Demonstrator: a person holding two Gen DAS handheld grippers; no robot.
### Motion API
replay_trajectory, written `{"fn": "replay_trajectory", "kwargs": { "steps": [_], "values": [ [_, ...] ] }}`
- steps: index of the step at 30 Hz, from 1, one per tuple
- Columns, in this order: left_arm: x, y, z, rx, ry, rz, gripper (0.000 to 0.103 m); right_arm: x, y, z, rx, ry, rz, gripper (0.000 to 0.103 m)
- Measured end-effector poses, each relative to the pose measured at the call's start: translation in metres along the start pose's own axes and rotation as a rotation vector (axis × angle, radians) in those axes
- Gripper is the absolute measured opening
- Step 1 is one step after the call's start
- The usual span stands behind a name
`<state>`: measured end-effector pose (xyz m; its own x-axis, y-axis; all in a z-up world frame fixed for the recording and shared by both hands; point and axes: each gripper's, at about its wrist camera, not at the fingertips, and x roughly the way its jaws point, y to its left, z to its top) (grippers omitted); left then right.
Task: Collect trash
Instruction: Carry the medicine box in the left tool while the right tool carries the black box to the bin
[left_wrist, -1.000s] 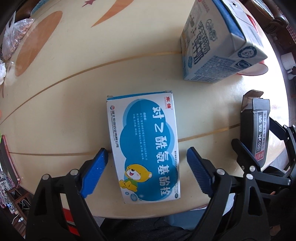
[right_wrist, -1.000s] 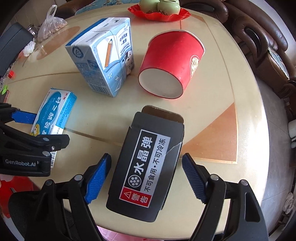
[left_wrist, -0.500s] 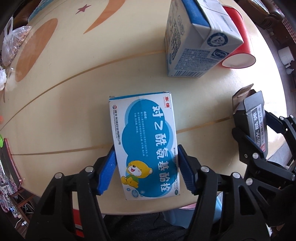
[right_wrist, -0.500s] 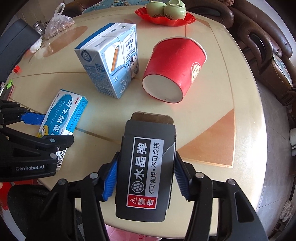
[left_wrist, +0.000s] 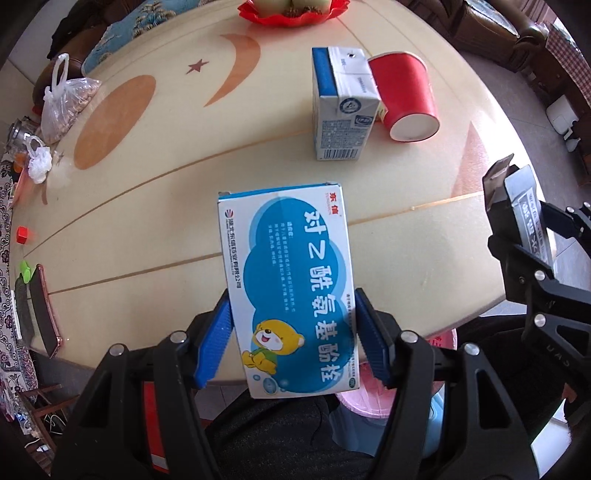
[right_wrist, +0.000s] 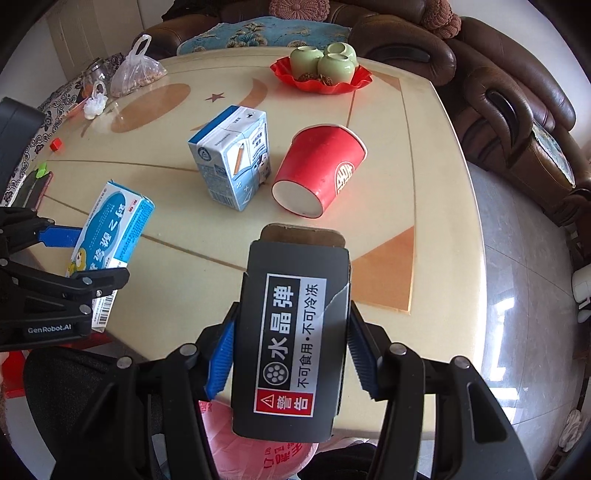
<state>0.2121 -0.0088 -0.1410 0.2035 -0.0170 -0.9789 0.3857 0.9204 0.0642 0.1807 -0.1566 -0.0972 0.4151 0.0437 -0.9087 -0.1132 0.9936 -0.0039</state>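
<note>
My left gripper is shut on a blue and white medicine box and holds it lifted above the table's front edge; the box also shows in the right wrist view. My right gripper is shut on a black box with a white label, also raised; it shows at the right of the left wrist view. A milk carton stands on the table, and a red paper cup lies on its side next to it.
A pink bag sits below the table's front edge. A red dish with green cups, a plastic bag, a phone and small bits lie on the round beige table. Brown sofas stand behind.
Both grippers closed on their boxes, then lifted them and drew back toward the table's front edge. The carton and cup now look farther away.
</note>
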Motion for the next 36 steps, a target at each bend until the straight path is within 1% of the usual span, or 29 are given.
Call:
{"fn": "replay_trajectory", "kwargs": {
  "steps": [1, 4, 5, 7, 10, 13, 17, 20, 23, 33, 36],
  "values": [
    [-0.014, 0.005, -0.001, -0.001, -0.017, 0.004, 0.062, -0.006, 0.001, -0.005, -0.001, -0.007, 0.003, 0.054],
    [-0.033, 0.007, -0.015, -0.008, -0.063, 0.008, 0.062, -0.023, 0.006, -0.022, -0.014, -0.032, 0.008, 0.054],
    [-0.051, 0.014, -0.013, -0.008, -0.076, 0.005, 0.062, -0.028, 0.008, -0.028, -0.019, -0.037, 0.012, 0.054],
    [-0.063, 0.011, -0.026, -0.003, -0.105, 0.012, 0.062, -0.038, 0.013, -0.041, -0.028, -0.050, 0.016, 0.054],
    [-0.071, 0.009, -0.035, -0.003, -0.133, 0.014, 0.062, -0.050, 0.017, -0.057, -0.033, -0.066, 0.027, 0.054],
    [-0.068, 0.003, -0.045, -0.002, -0.143, -0.003, 0.062, -0.060, 0.021, -0.071, -0.036, -0.079, 0.037, 0.054],
    [-0.072, -0.016, -0.069, 0.019, -0.163, 0.019, 0.062, -0.070, 0.024, -0.092, -0.038, -0.087, 0.045, 0.054],
    [-0.073, -0.027, -0.086, 0.027, -0.162, -0.009, 0.062, -0.073, 0.025, -0.108, -0.028, -0.084, 0.053, 0.054],
    [-0.067, -0.035, -0.098, 0.028, -0.170, 0.001, 0.062, -0.072, 0.027, -0.121, -0.030, -0.078, 0.045, 0.054],
    [-0.035, -0.058, -0.126, 0.055, -0.108, -0.042, 0.062, -0.052, 0.031, -0.156, 0.011, -0.017, 0.073, 0.054],
    [-0.024, -0.063, -0.131, 0.059, -0.091, -0.040, 0.062, -0.045, 0.032, -0.165, 0.023, -0.004, 0.076, 0.054]
  ]
}}
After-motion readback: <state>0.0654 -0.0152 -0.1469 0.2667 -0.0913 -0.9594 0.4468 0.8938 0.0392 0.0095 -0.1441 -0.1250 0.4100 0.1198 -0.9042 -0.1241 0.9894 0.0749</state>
